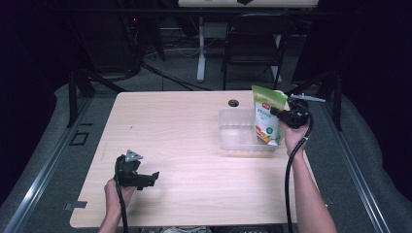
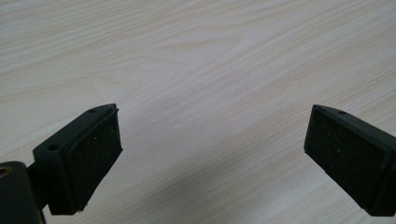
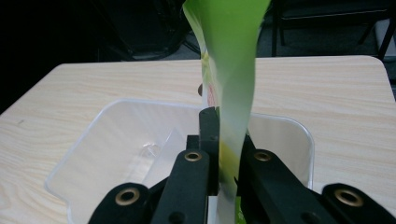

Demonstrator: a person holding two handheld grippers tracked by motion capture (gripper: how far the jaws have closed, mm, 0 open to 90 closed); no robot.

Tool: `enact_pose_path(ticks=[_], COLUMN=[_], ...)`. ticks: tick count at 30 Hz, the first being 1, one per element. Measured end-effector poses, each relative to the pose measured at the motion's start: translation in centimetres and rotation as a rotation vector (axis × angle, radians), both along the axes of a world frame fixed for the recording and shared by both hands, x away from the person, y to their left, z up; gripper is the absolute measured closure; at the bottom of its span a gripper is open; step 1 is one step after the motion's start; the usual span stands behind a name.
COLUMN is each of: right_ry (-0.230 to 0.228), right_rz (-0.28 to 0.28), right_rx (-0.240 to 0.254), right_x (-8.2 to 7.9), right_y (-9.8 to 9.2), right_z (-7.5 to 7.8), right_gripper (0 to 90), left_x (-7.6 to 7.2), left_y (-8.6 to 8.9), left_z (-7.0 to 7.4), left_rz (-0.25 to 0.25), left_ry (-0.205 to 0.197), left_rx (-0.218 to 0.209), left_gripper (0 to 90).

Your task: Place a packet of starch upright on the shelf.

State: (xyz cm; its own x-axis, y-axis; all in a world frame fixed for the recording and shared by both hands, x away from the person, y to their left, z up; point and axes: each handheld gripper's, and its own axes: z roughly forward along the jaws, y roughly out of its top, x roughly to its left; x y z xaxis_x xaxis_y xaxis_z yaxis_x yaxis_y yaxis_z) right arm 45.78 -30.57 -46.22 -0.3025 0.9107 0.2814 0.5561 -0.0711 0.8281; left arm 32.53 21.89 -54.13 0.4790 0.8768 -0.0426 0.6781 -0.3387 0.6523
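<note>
So, green pouch [image 1: 267, 116] standing upright, bottom end down in the clear plastic tub [image 1: 233, 138] at the right side of the wooden table [image 1: 184, 145], pinched edge-on by the right gripper [image 3: 227, 140], jaws clamped flat against both faces of it. Over at the near left, left gripper [image 1: 145, 178] hanging low above bare tabletop, jaws spread wide with nothing in between, well apart from tub and pouch. Beyond the far edge, a dark chair [image 1: 255, 41] on the floor.

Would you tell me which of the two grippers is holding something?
The right gripper, shut on the green pouch above the clear tray; the left gripper is open over bare table.
</note>
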Motion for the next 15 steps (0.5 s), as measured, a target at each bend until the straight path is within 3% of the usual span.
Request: enact_pose_path(ticks=[3,15], right_ry=[0.009,0.027], right_rz=[0.003,-0.001], right_rx=[-0.019,-0.008], right_x=[-0.03,-0.24], right_y=[0.0,-0.65], right_z=[-0.08,-0.52], right_gripper=[89.9,89.9], left_x=[0.04,0.06], left_y=[-0.03,-0.16], left_z=[0.06,0.02], left_rz=[-0.003,-0.001], left_ry=[-0.003,-0.001], left_rx=[0.006,0.004], left_gripper=[3.7,3.7])
